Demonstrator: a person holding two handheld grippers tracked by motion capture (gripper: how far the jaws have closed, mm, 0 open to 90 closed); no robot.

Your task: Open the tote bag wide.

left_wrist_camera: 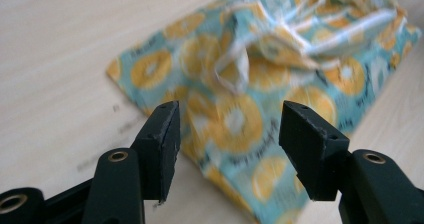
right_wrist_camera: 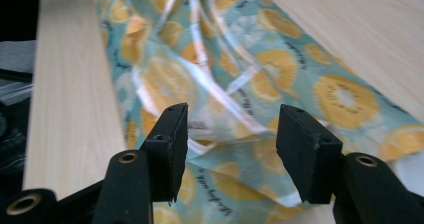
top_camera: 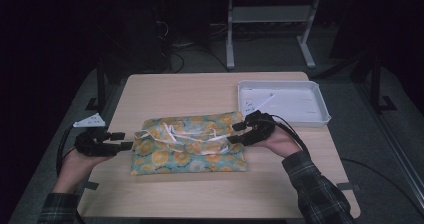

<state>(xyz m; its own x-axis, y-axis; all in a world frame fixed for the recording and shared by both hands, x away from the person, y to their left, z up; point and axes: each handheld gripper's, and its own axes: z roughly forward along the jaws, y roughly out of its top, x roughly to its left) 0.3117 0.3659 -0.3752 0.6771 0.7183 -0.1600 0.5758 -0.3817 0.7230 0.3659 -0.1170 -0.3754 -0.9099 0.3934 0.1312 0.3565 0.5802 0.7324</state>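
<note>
Orange-print drawstring bag [top_camera: 189, 144] is flanked on the counter [top_camera: 215, 91] for handling.
Left gripper [top_camera: 121, 140] and right gripper [top_camera: 237, 133] are held parted, empty, at opposite ends.

We note the cloth bag [top_camera: 189, 143] lying flat on the surface [top_camera: 200, 91], near its middle and toward the near edge. The tray [top_camera: 283, 102] sits behind and to the right of it (close, not touching). The left gripper [top_camera: 121, 140] is just off the bag's left edge; the right gripper [top_camera: 236, 132] is over its right end.
</note>
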